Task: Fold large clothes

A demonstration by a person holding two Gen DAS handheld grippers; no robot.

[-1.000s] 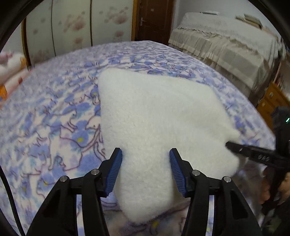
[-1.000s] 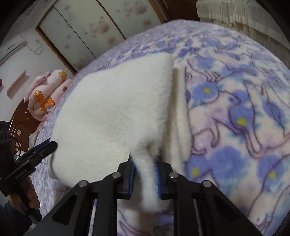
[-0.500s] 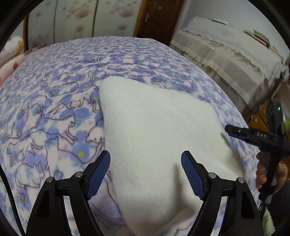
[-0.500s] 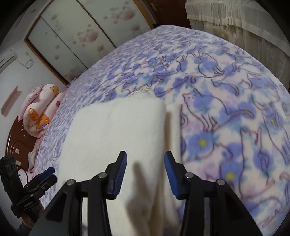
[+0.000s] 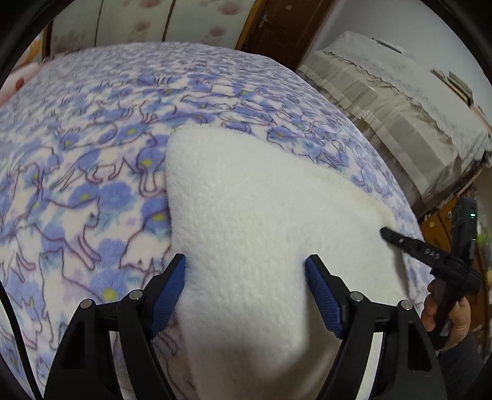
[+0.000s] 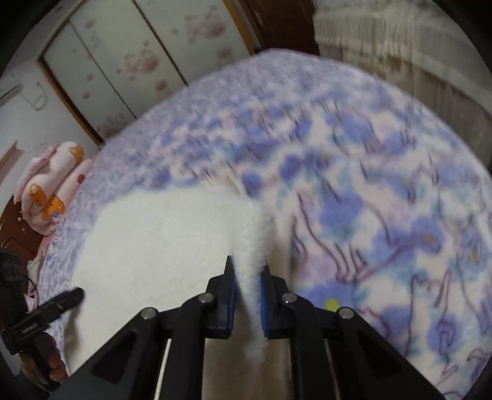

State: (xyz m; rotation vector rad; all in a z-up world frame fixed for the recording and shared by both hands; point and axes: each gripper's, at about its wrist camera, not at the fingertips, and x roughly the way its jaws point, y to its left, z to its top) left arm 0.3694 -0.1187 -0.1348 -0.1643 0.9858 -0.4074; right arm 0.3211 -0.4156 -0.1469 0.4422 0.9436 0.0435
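The white fleece garment (image 5: 255,221) lies folded on the bed, on top of the blanket (image 5: 92,160) printed with blue and purple cats. It takes the near middle part of the bed and its far corner points toward the far side of the bed. Its surface is thick and fluffy, and in the left wrist view it looks flat, with a straight edge on the left side.

The left tool (image 5: 246,289) stands over the near part of the garment. Its two blue pads are wide apart, one at the garment's left edge and one on the fleece more to the right, and they press on nothing; the jaws are closing a little at this moment, with the fleece between them but not gripped.

The right tool (image 6: 247,295) is clenched on the right edge of the garment. In the right wrist view a narrow ridge of white fleece stands up between the two blue pads, and the jaws are closing on it. This view is blurred, mostly on the blanket.

In the left wrist view the right tool appears at the right side, with the person's hand (image 5: 452,317) around its handle. A pink bundle with orange patches (image 6: 46,187) lies beyond the left side of the bed.

Behind the bed there are wardrobe doors with a pale flower pattern (image 6: 132,58) and a dark wooden door (image 5: 279,27). To the right stands furniture under a beige cover (image 5: 399,101).
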